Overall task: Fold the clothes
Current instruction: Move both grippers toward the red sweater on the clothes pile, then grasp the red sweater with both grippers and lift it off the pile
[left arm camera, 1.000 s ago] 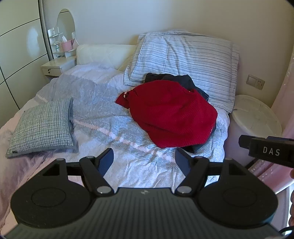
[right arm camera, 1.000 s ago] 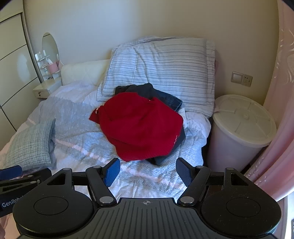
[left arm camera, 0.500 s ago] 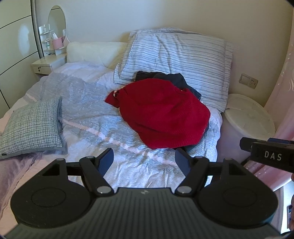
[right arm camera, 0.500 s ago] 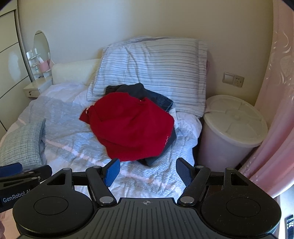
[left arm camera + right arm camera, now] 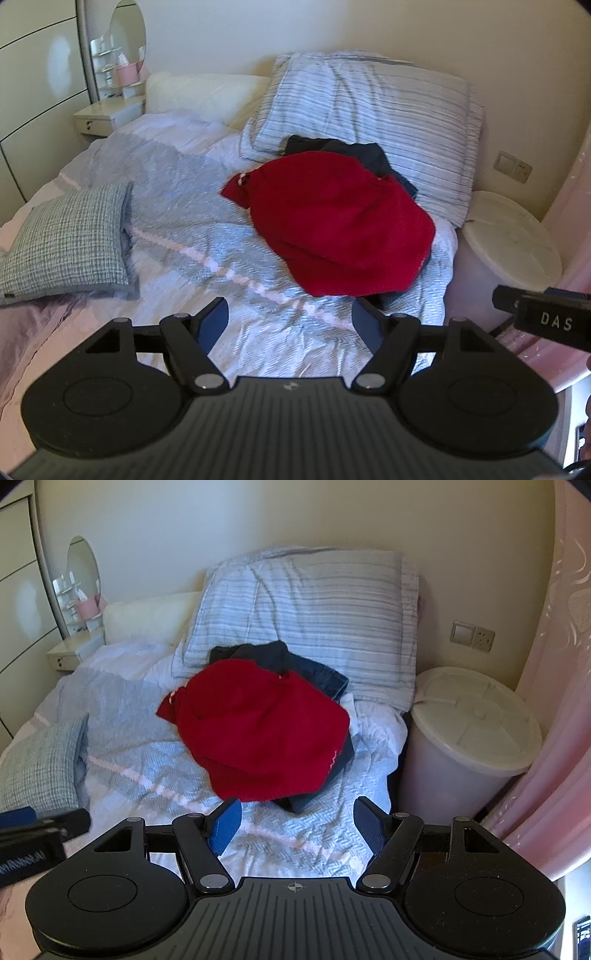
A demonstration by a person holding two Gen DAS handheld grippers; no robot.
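Observation:
A crumpled red sweater [image 5: 336, 225] lies on the bed, on top of a dark blue garment [image 5: 354, 151] that sticks out behind and under it. Both also show in the right wrist view, the red sweater [image 5: 258, 731] over the dark garment [image 5: 314, 672]. My left gripper [image 5: 290, 321] is open and empty, above the bedspread short of the sweater. My right gripper [image 5: 297, 823] is open and empty, just short of the sweater's near edge. The right gripper's body shows at the right edge of the left wrist view [image 5: 546, 317].
A large striped pillow [image 5: 373, 122] leans on the wall behind the clothes. A small checked cushion [image 5: 66, 240] lies on the left of the bed. A white lidded bin [image 5: 472, 734] stands right of the bed, beside a pink curtain [image 5: 554, 701]. A nightstand [image 5: 107, 118] stands far left.
Both grippers have shifted slightly over the bed, and the sweater sits a little differently in each view. Both stay open and empty. The clothes have not moved.

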